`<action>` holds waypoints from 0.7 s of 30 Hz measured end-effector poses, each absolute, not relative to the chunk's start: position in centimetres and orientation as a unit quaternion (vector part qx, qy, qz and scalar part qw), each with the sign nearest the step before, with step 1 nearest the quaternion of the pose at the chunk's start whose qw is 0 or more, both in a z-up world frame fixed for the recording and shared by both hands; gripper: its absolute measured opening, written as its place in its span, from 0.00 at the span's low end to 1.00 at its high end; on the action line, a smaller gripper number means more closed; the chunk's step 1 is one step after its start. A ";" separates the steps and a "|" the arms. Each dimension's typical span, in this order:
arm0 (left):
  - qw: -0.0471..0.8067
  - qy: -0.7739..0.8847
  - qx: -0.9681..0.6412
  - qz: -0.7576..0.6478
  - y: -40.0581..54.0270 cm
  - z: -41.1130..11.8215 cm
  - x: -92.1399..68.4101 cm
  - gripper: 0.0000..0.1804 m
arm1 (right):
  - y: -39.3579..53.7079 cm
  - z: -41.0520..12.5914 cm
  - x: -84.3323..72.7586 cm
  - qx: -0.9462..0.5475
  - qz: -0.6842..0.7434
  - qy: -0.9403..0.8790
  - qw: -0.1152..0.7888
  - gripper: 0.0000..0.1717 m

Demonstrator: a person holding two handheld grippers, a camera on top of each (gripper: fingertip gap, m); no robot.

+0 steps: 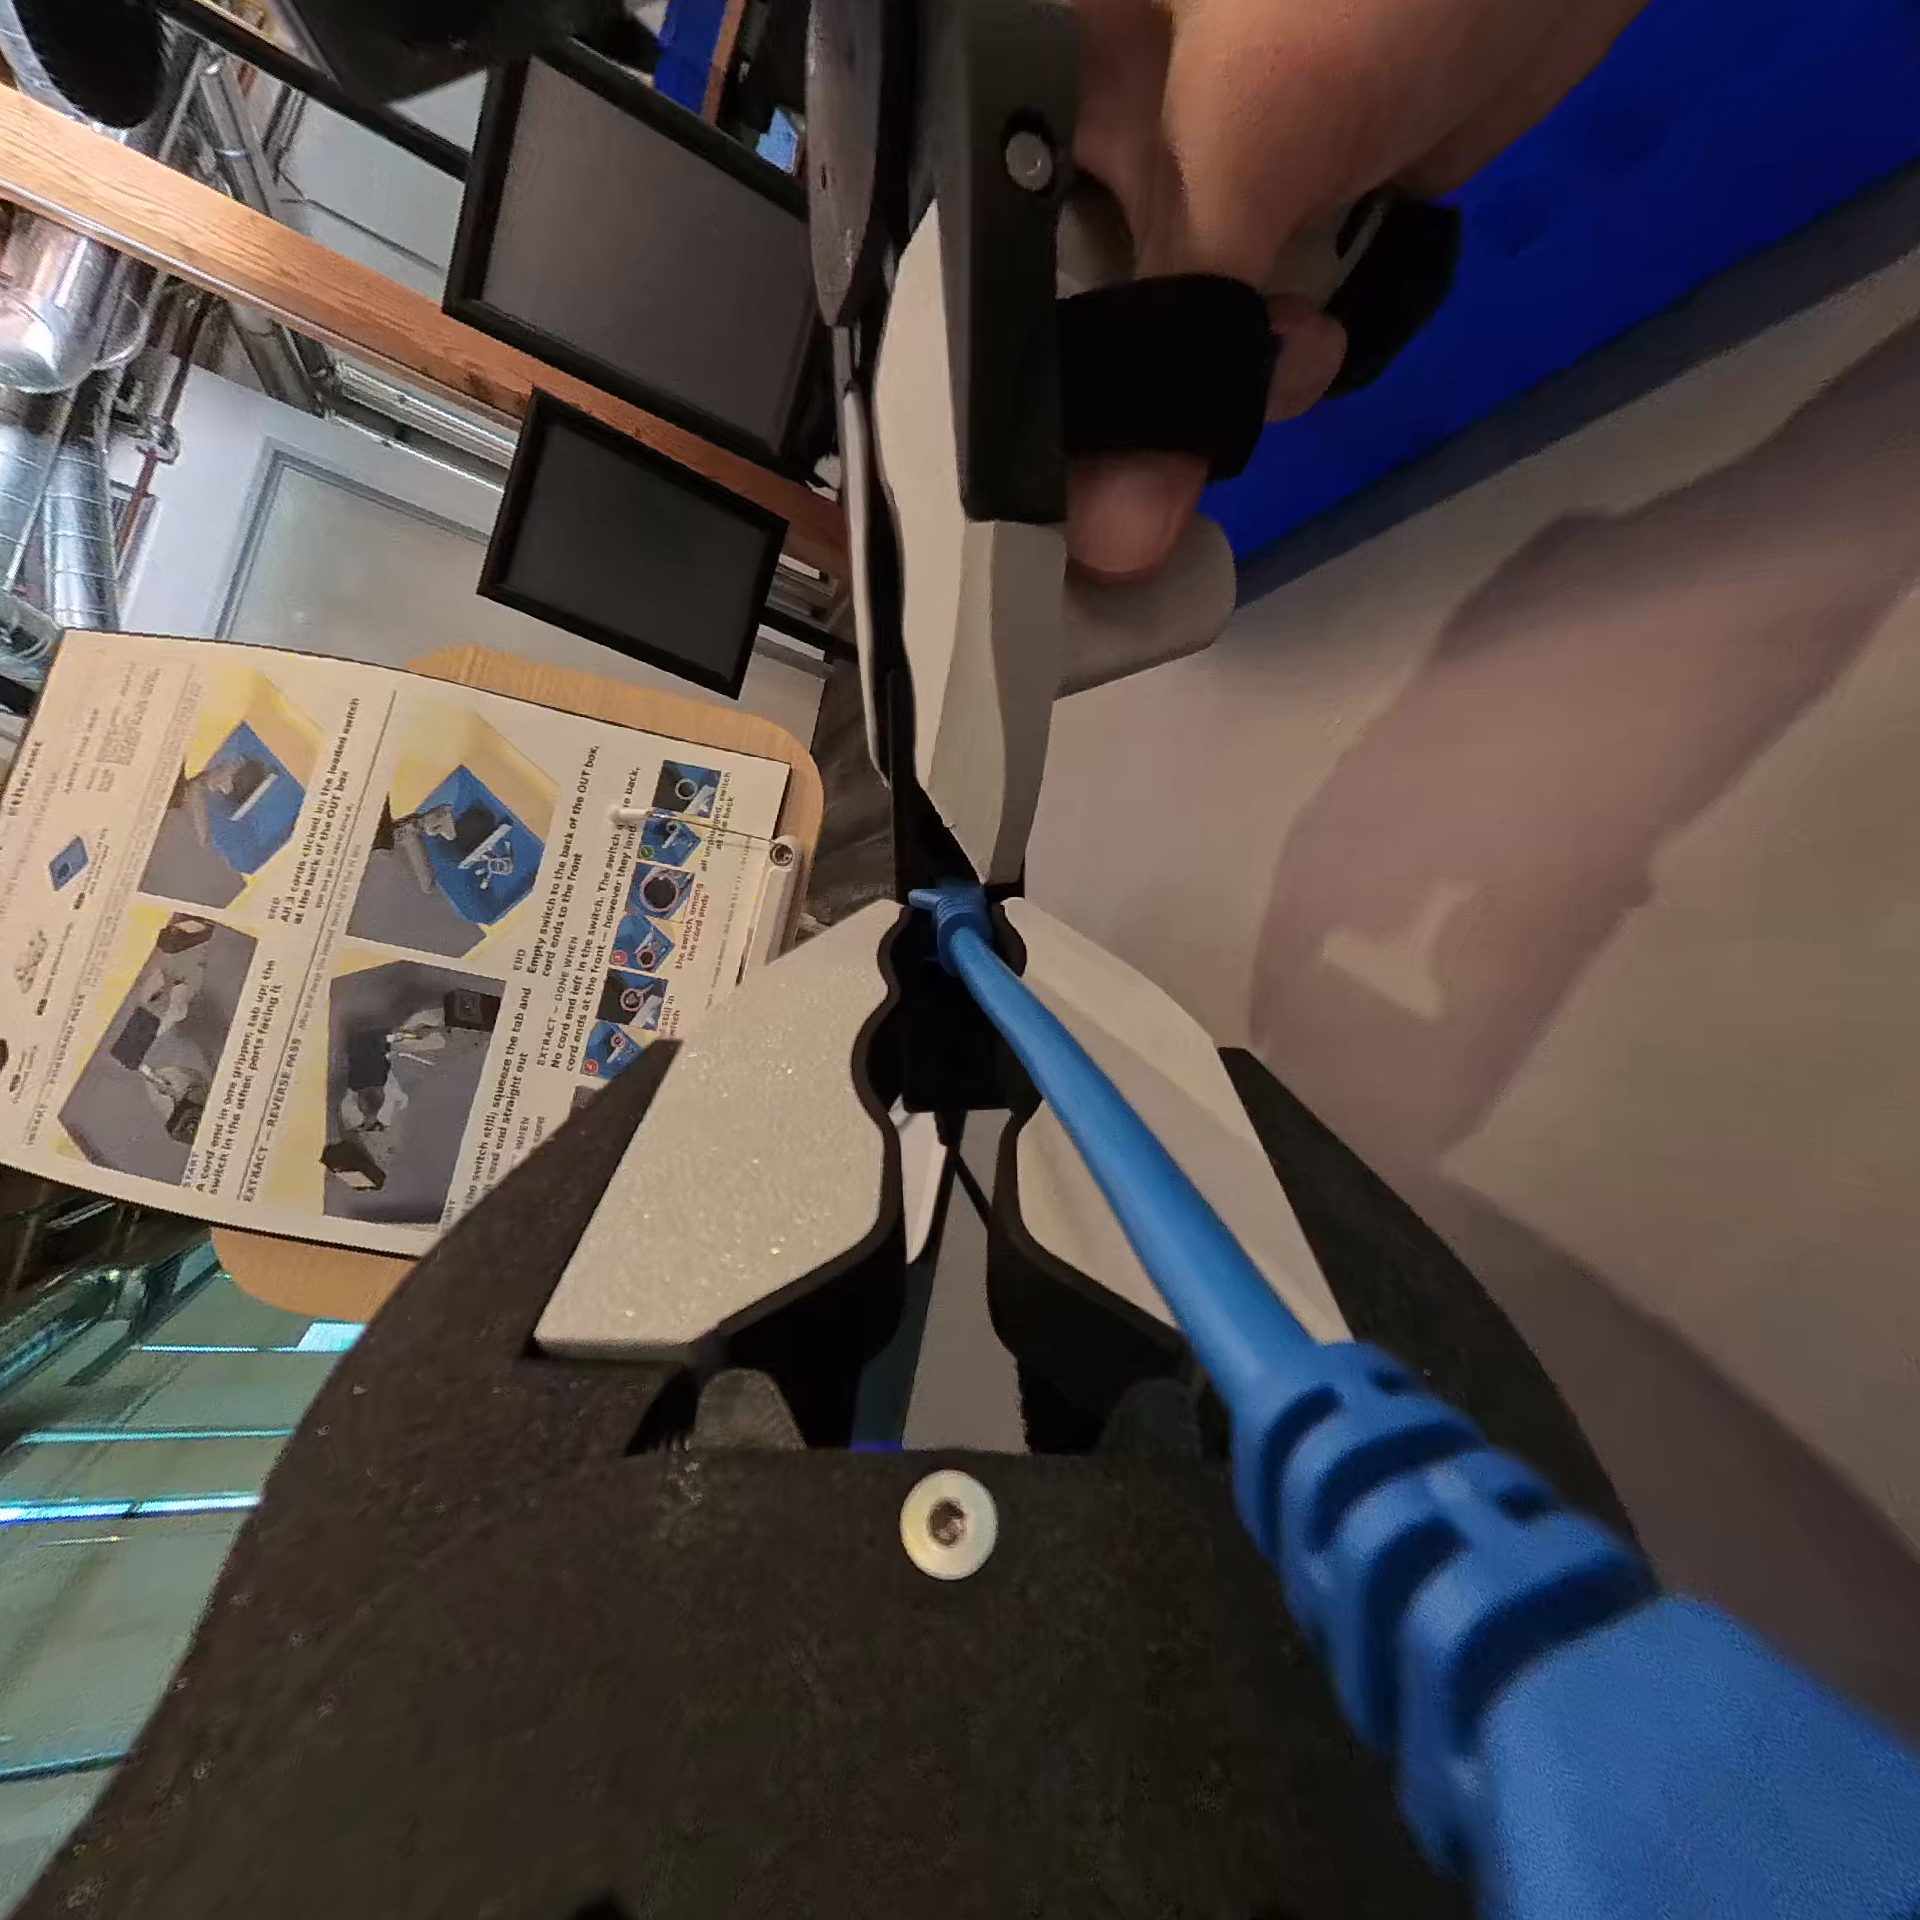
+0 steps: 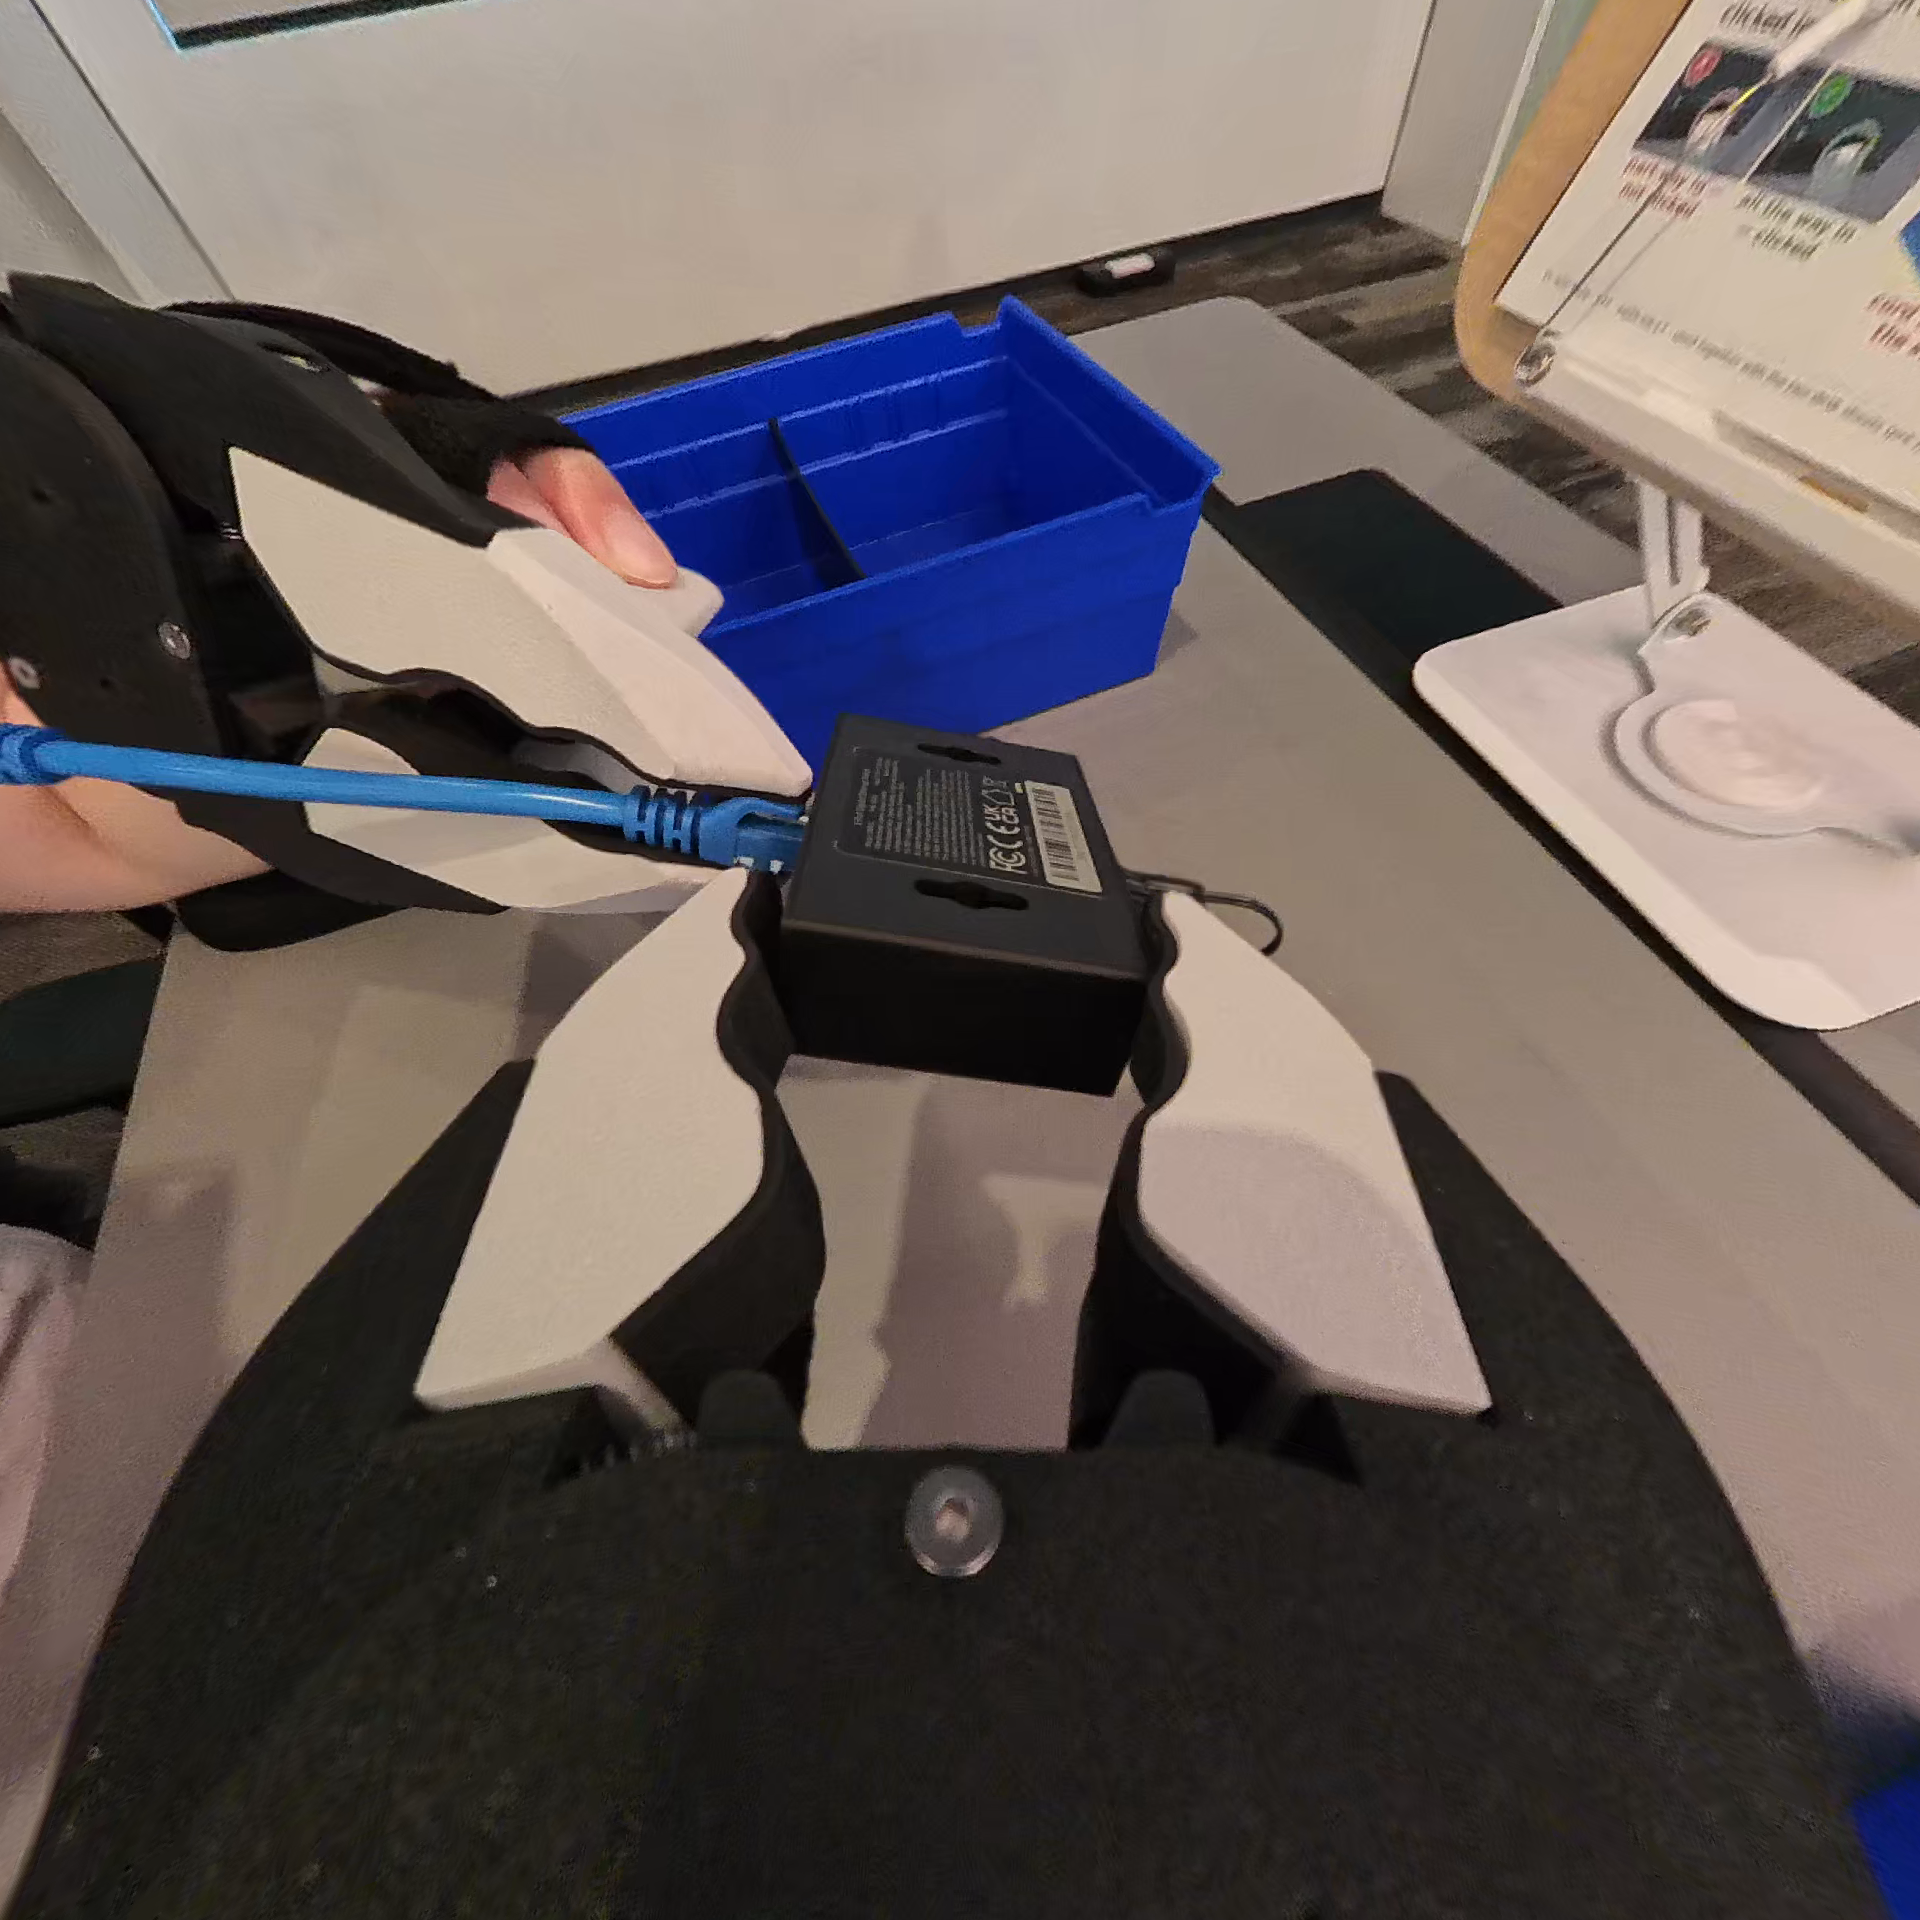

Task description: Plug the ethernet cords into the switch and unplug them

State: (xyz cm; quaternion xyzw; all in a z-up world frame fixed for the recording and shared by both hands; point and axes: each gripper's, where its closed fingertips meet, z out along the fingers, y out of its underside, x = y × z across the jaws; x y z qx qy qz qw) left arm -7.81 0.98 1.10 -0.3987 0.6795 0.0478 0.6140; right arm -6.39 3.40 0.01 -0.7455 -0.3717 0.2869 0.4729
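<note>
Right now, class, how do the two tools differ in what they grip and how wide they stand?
The left tool pinches the blue cord at its plug, jaws nearly closed. The right tool clamps the black switch, jaws spread wide. The left points sideways at the switch's end; the right points forward. Both have white fingers on black bodies.

The bin point(image 2: 935, 540) lies behind the switch point(image 2: 966, 883) on the table point(image 2: 1455, 1039).

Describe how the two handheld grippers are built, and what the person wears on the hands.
Both grippers, the right gripper and the left gripper, share one build: a black, grainy body with a silver screw at its centre, and two pale grey, wedge-shaped fingers lined inside with wavy black pads. The hand on the left gripper wears a black fingerless glove.
</note>
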 end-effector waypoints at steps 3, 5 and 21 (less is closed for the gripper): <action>0.612 0.685 -0.390 0.066 1.2 0.8 -7.8 0.06 | 3.6 -0.3 -6.3 -0.752 0.277 -0.370 0.471 0.38; 0.619 0.687 -0.370 0.088 1.1 1.0 -7.8 0.07 | 3.6 0.0 -6.3 -0.739 0.281 -0.376 0.483 0.38; 0.646 0.675 -0.346 0.087 0.2 3.3 -8.4 0.06 | 2.8 1.9 -7.3 -0.712 0.336 -0.352 0.507 0.38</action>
